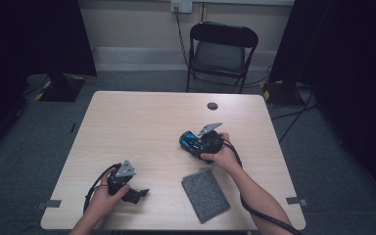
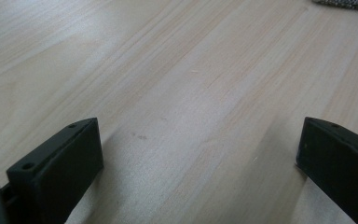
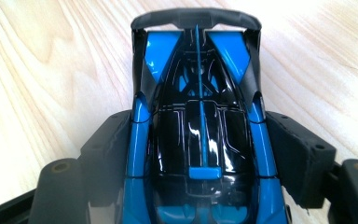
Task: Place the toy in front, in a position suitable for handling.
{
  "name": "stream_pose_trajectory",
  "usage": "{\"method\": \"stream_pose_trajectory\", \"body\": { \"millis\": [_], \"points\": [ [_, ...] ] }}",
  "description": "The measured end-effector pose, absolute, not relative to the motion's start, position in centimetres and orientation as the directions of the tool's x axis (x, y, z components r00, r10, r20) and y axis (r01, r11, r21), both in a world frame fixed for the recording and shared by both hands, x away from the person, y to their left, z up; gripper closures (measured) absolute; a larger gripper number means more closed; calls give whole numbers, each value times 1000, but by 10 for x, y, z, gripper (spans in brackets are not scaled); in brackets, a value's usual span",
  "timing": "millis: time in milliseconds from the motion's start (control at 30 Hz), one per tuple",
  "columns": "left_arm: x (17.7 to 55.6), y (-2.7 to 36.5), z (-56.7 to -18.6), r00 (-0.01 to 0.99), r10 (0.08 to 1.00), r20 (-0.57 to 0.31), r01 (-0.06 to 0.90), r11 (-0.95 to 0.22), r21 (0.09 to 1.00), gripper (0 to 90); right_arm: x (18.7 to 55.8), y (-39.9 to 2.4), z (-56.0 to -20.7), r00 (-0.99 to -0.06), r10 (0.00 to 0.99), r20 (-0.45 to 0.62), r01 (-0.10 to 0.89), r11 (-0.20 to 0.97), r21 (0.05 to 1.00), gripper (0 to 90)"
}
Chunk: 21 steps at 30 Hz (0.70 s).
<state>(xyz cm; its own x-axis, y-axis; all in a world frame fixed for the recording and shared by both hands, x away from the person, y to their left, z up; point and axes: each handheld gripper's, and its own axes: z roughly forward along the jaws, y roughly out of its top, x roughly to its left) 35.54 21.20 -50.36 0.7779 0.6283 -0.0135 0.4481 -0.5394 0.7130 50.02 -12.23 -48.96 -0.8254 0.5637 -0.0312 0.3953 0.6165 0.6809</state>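
Observation:
A blue and black toy car [image 3: 198, 135] sits between the jaws of my right gripper [image 1: 194, 143], its rear wing pointing away from the camera. Both black pads [image 3: 108, 149] press against the car's sides, so this gripper is shut on it. In the high view the car [image 1: 188, 140] is low over the middle right of the wooden table [image 1: 147, 122]. My left gripper [image 1: 138, 194] rests near the table's front left edge. Its jaws stand wide apart over bare wood [image 2: 186, 93], with nothing between them.
A grey felt pad [image 1: 205, 194] lies flat near the front edge, between the two hands; its corner [image 2: 349, 3] shows in the left gripper view. A round cable hole [image 1: 212, 105] is at the table's far side. A black folding chair [image 1: 221, 51] stands behind the table.

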Motion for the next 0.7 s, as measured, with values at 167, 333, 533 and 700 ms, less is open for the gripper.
{"method": "stream_pose_trajectory", "body": {
  "millis": [167, 333, 533, 700],
  "points": [
    [355, 212, -504, 778, 628, -14, 448, -539, 713, 0, 498, -124, -491, -824, 566, -35, 389, 609, 691, 269],
    [355, 212, -504, 778, 628, -14, 448, -539, 713, 0, 497, -126, -492, -816, 578, -23, 401, 593, 698, 258],
    [355, 212, -504, 778, 628, -14, 448, -539, 713, 0, 497, -125, -489, -804, 594, -16, 411, 576, 706, 168],
    [355, 212, -504, 778, 629, -14, 448, -539, 713, 0, 495, -123, -483, -810, 586, -14, 408, 580, 705, 163]
  ]
}}
